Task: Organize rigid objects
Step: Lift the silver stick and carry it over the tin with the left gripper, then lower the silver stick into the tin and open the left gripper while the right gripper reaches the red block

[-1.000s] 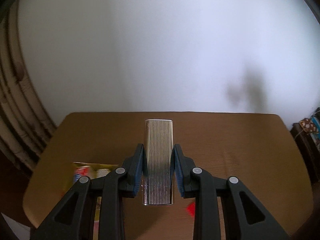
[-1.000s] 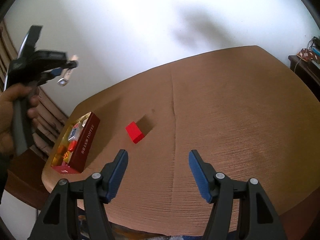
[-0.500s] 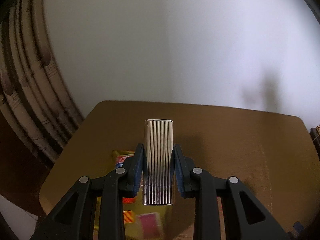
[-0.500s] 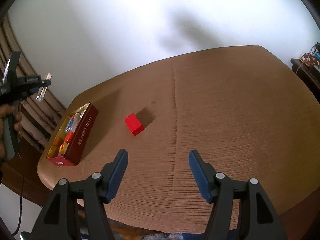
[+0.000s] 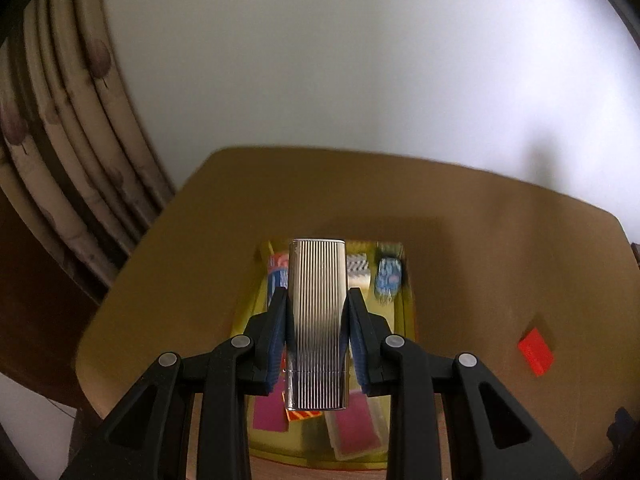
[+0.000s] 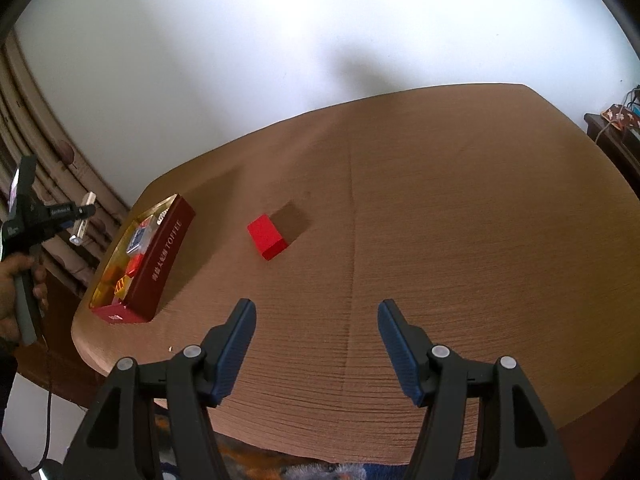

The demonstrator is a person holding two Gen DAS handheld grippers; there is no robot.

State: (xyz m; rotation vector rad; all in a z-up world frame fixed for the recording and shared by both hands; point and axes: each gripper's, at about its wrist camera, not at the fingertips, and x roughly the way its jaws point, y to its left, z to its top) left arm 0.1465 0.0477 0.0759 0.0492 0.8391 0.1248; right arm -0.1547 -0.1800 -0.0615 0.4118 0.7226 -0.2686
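Note:
My left gripper (image 5: 317,308) is shut on a ribbed silver metal case (image 5: 317,320) and holds it in the air above the open toffee box (image 5: 408,312). The box holds several small coloured items. In the right wrist view the same box (image 6: 166,252) is dark red, at the table's left edge, and the left gripper (image 6: 82,216) hangs to its left with the silver case (image 6: 83,218). A red block (image 6: 267,237) lies on the table right of the box; it also shows in the left wrist view (image 5: 536,350). My right gripper (image 6: 316,328) is open and empty above the table's near side.
The brown table (image 6: 460,220) stands against a white wall (image 6: 280,40). A patterned curtain (image 5: 60,128) hangs at the left. A dark side cabinet (image 6: 616,136) with cables stands at the far right.
My left gripper has moved with the silver case until it is over the open box, which now lies under the fingers. The right gripper has barely moved.

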